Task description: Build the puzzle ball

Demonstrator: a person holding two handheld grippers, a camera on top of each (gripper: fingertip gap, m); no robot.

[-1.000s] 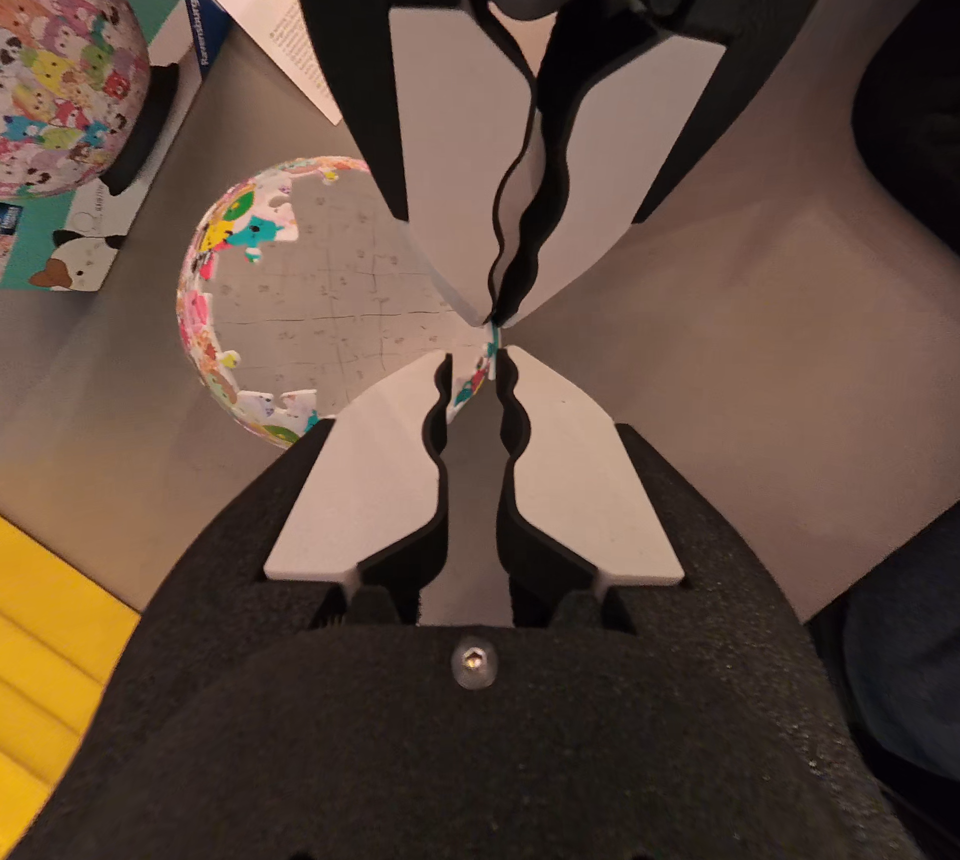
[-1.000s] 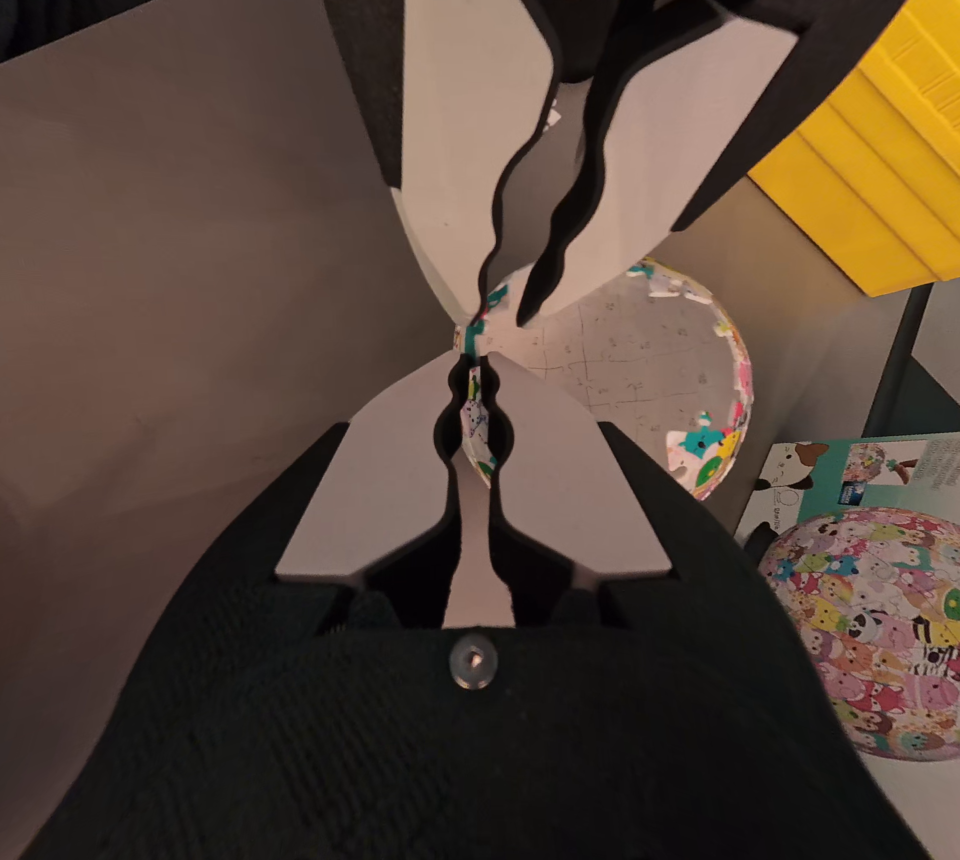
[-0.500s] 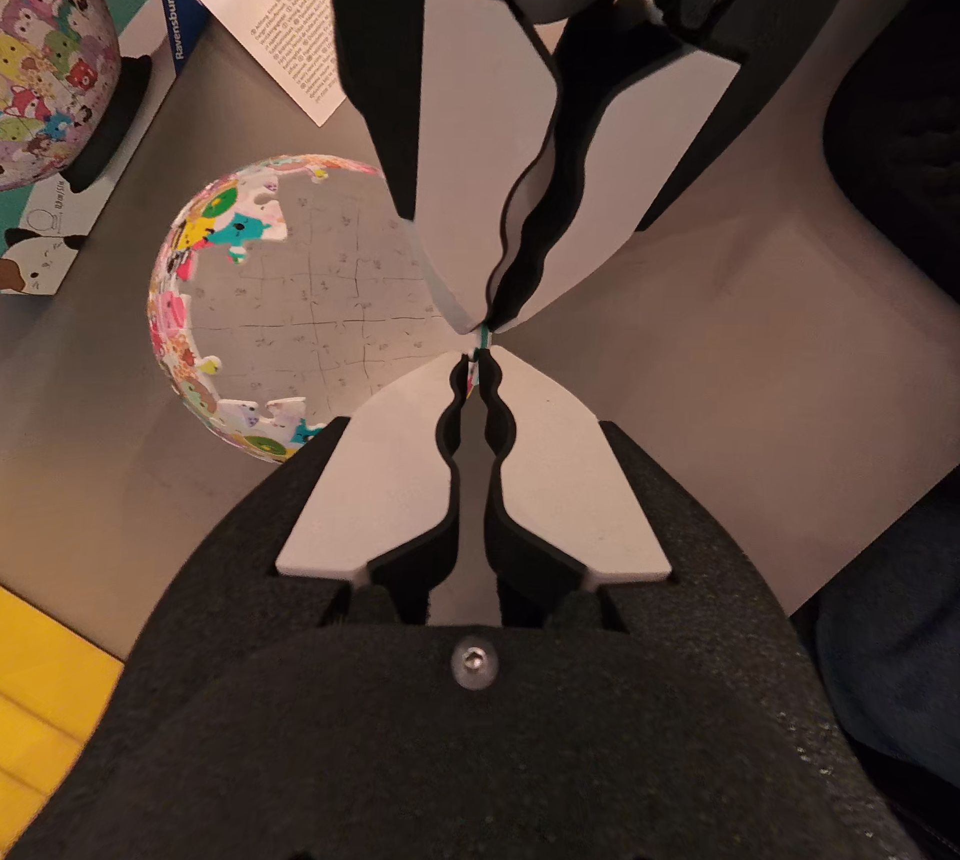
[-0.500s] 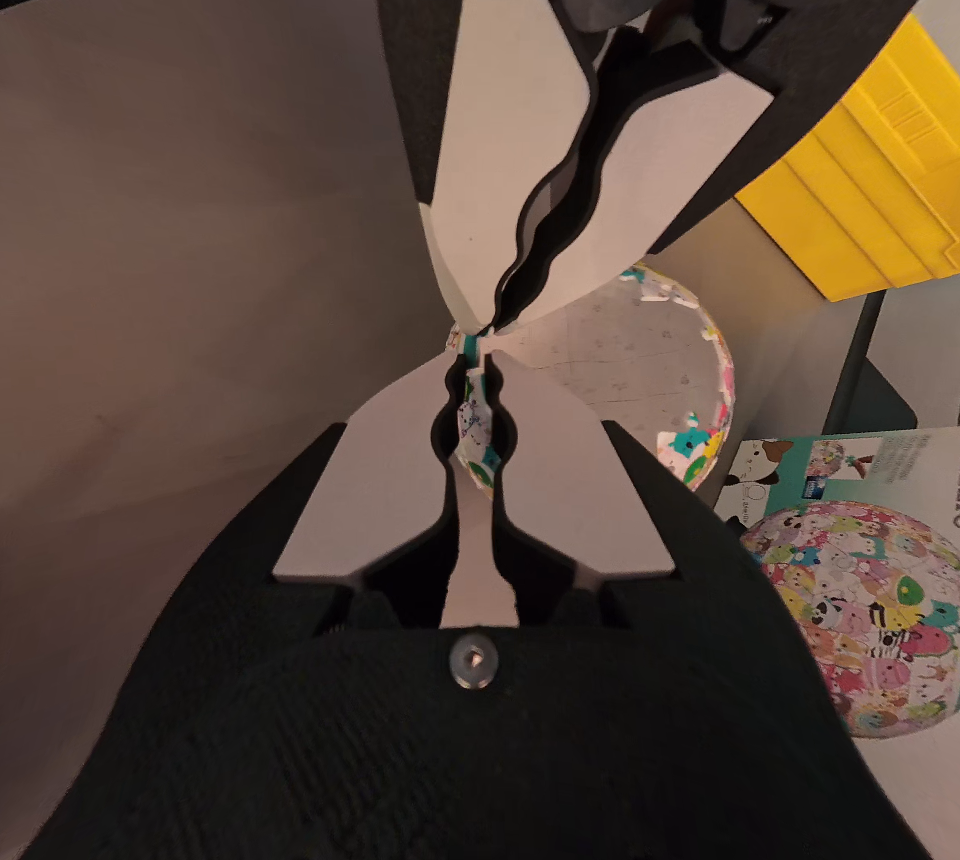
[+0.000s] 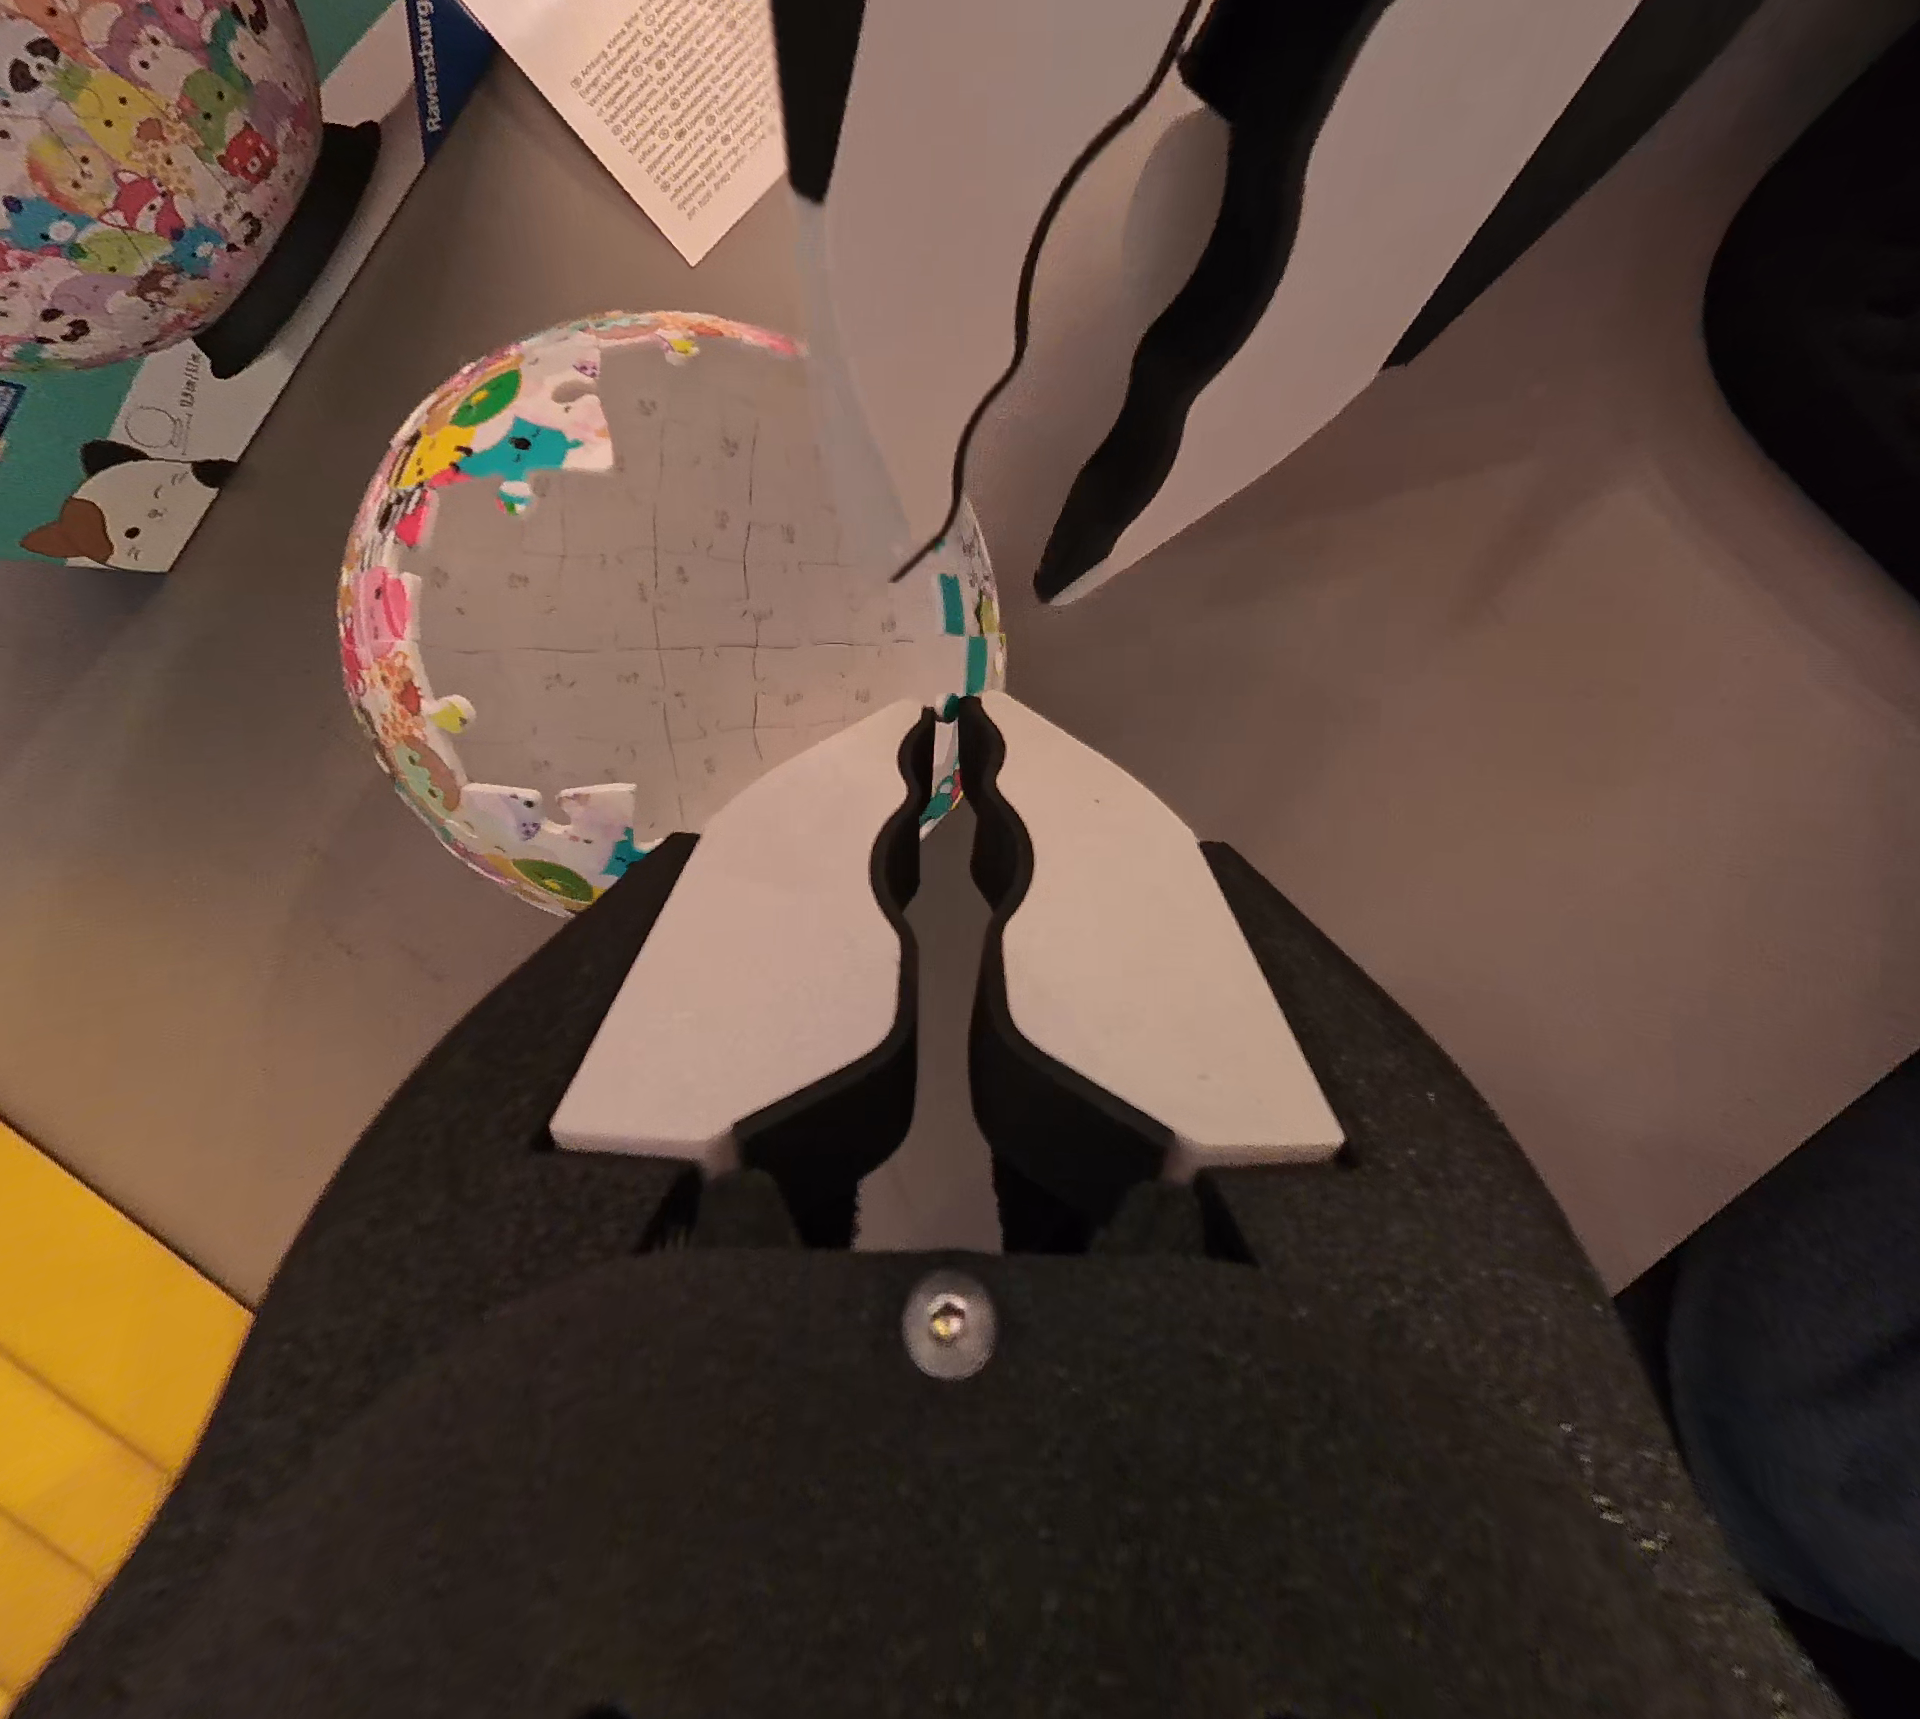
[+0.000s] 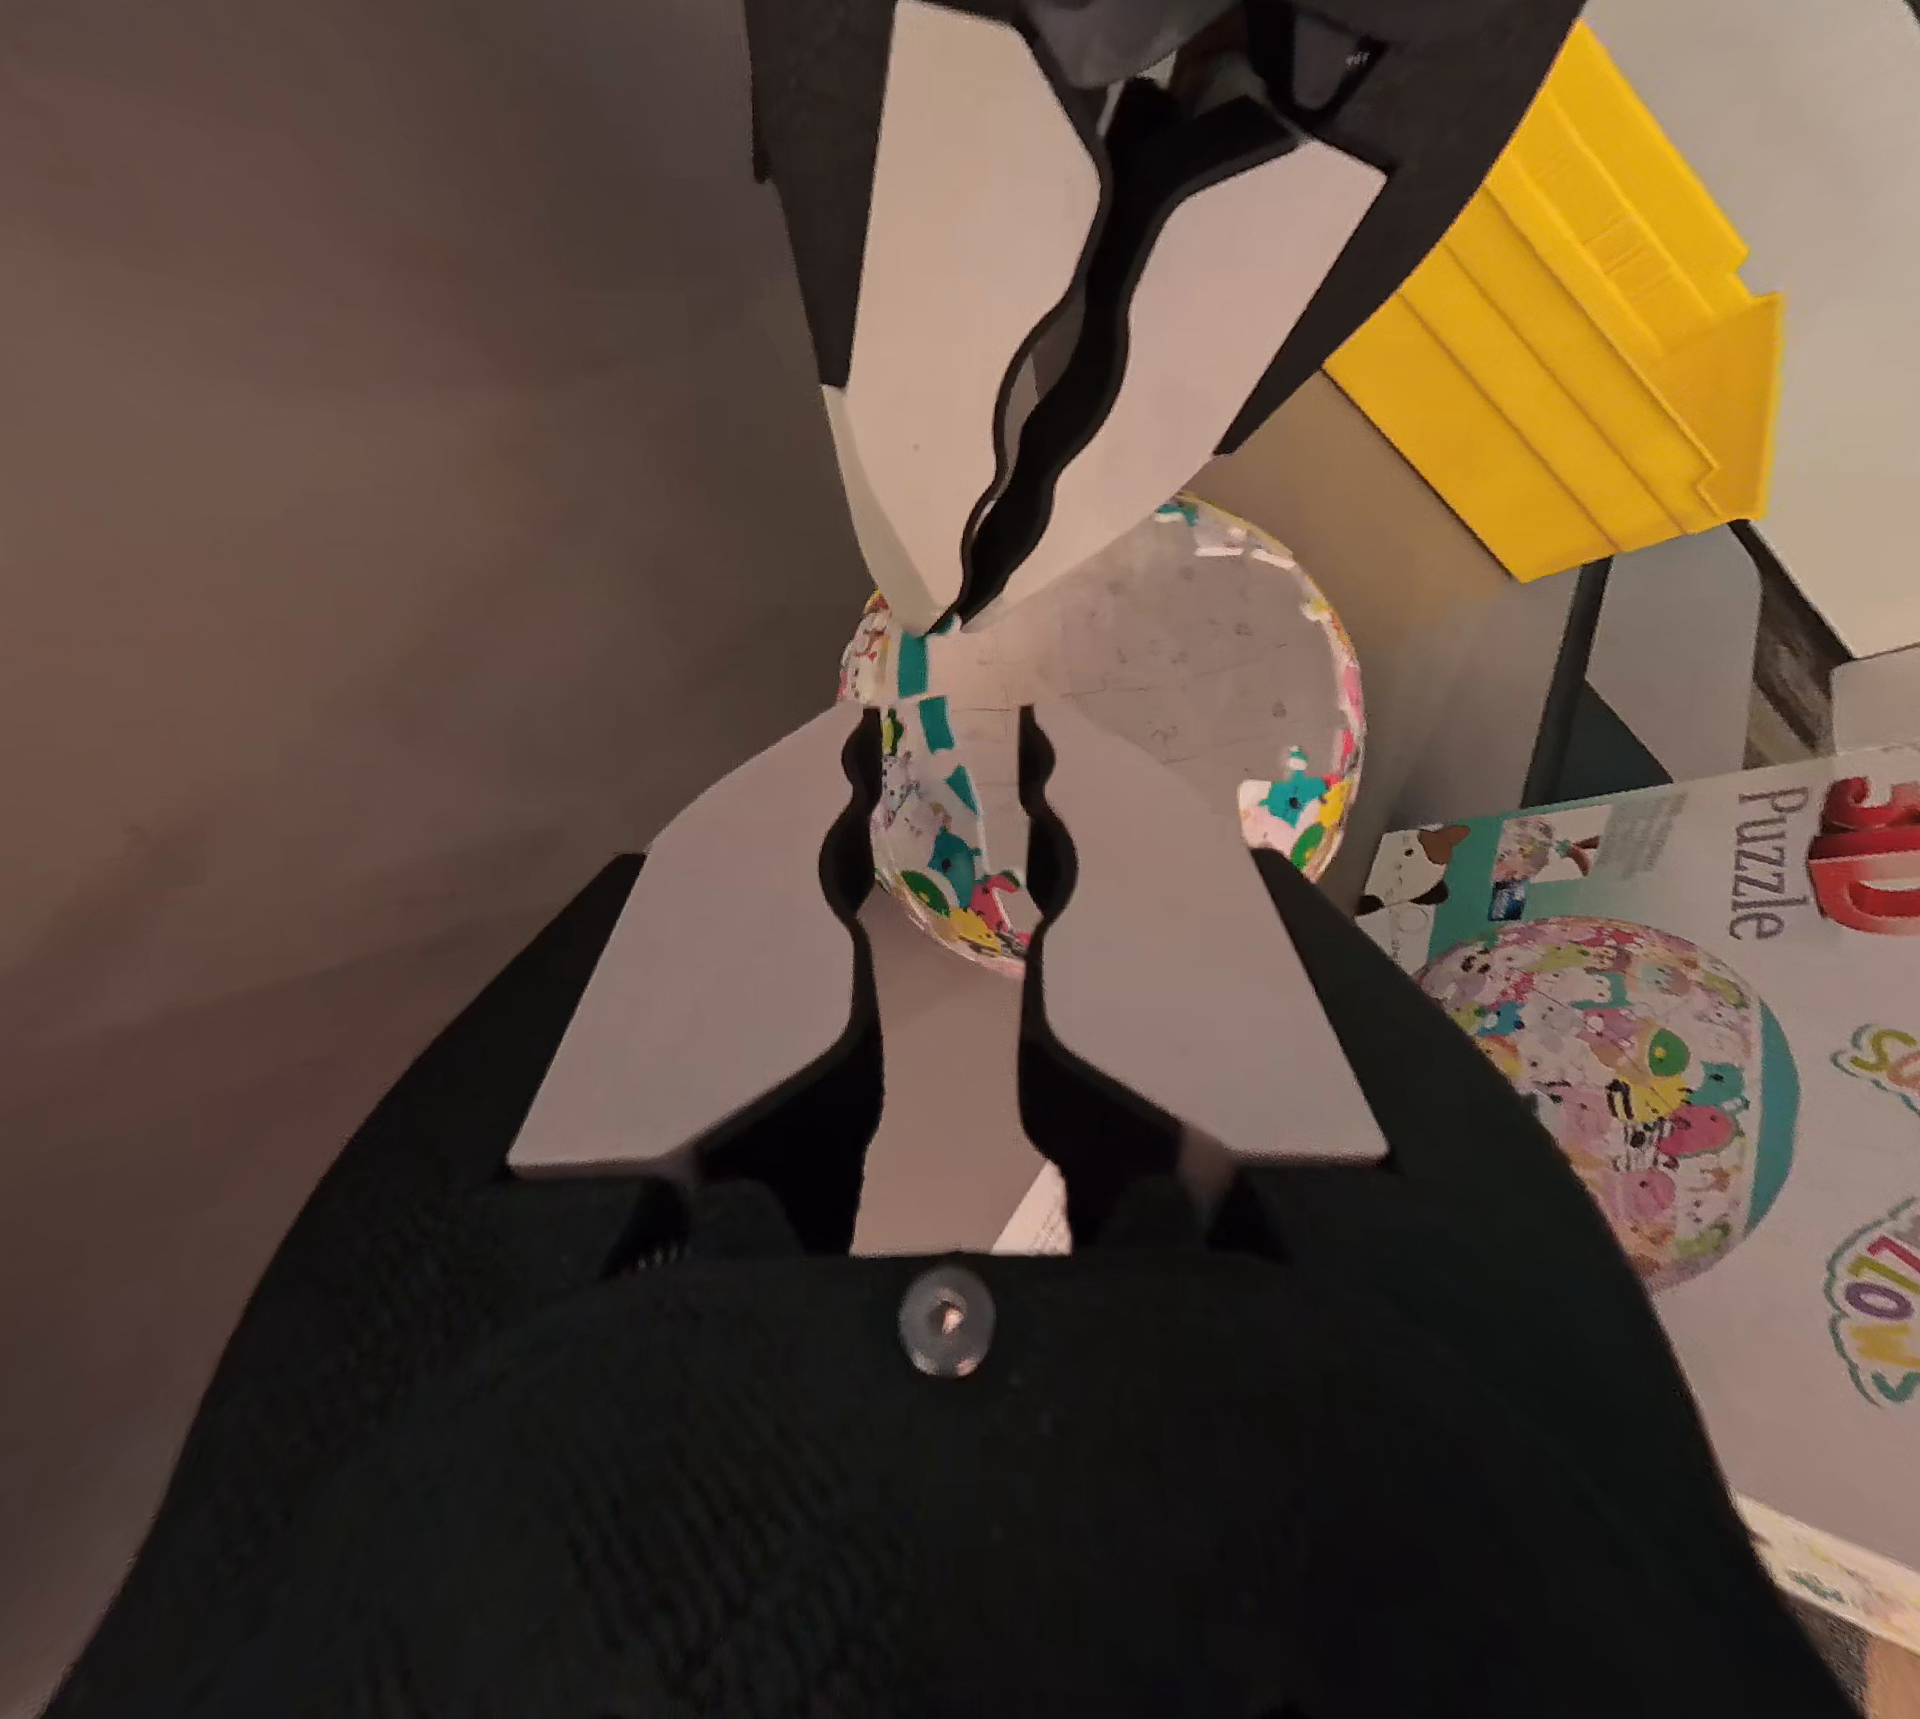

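Observation:
The half-built puzzle ball (image 5: 644, 609) lies on the grey table as an open bowl, white inside and colourful outside; it also shows in the right wrist view (image 6: 1174, 661). My left gripper (image 5: 945, 711) is shut on the ball's near rim, where a teal-striped piece (image 5: 977, 651) sits. In the right wrist view the left gripper (image 6: 951, 625) comes down from above, pinching that rim. My right gripper (image 6: 943, 724) is open, its fingers on either side of the rim's colourful edge (image 6: 935, 828) without touching. In the left wrist view the right gripper (image 5: 971, 583) hangs open over the rim.
The puzzle box (image 5: 125, 111) with a picture of the finished ball lies beside the ball, also in the right wrist view (image 6: 1662, 1046). A white instruction leaflet (image 5: 644, 7) lies past it. A yellow bin (image 6: 1538, 381) stands at the table's side. A dark chair (image 5: 1829, 319) is off the table edge. Only a small space, under 4 cm, lies between the two pairs of fingers.
My right gripper has opened and let go of the ball's rim. My left gripper stays shut on the rim. Both views have shifted a little.

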